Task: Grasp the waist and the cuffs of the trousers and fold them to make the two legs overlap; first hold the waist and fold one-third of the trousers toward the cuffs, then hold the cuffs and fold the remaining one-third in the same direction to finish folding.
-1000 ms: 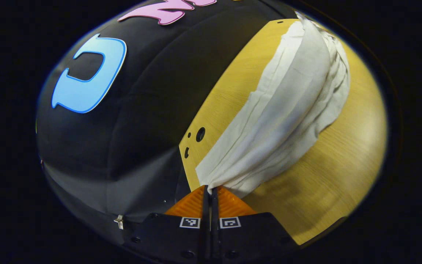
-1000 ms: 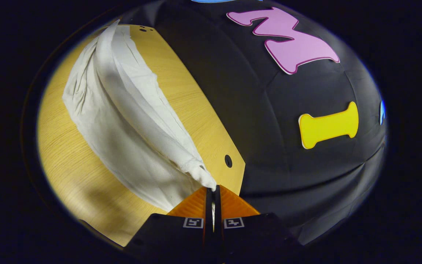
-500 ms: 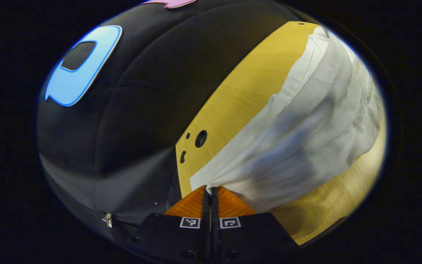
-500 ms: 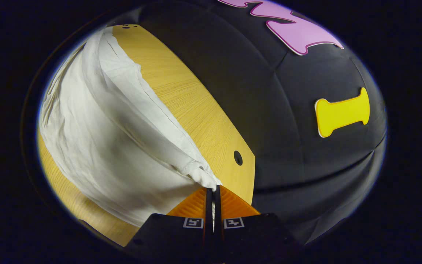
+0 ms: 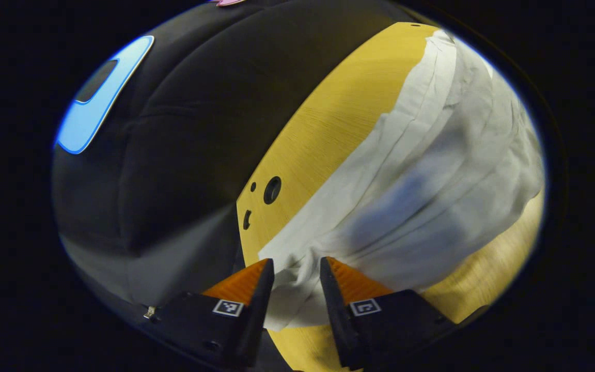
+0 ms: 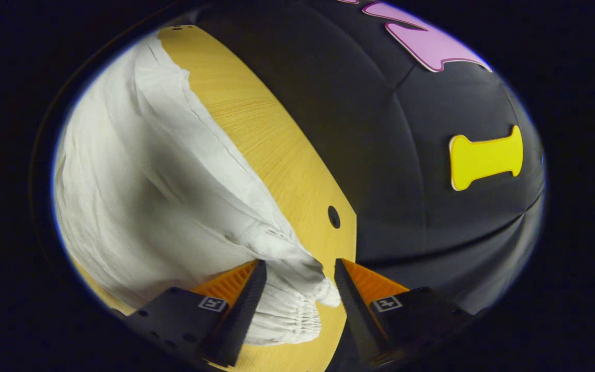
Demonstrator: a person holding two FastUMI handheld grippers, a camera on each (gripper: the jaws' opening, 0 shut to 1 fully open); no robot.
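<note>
Table (image 5: 328, 129) edge near | trousers (image 5: 432, 175) flat | left tool (image 5: 296, 271) apart | right tool (image 6: 297, 271) apart

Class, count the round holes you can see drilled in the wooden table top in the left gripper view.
4: one large hole and two smaller ones near the yellow wooden table's near corner, one tiny hole at its far end. The white cloth trousers may hide more.

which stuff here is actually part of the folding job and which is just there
Part of the job:
white trousers
left gripper, open
right gripper, open

Just there:
wooden table
holes in the table
booth wall
</note>
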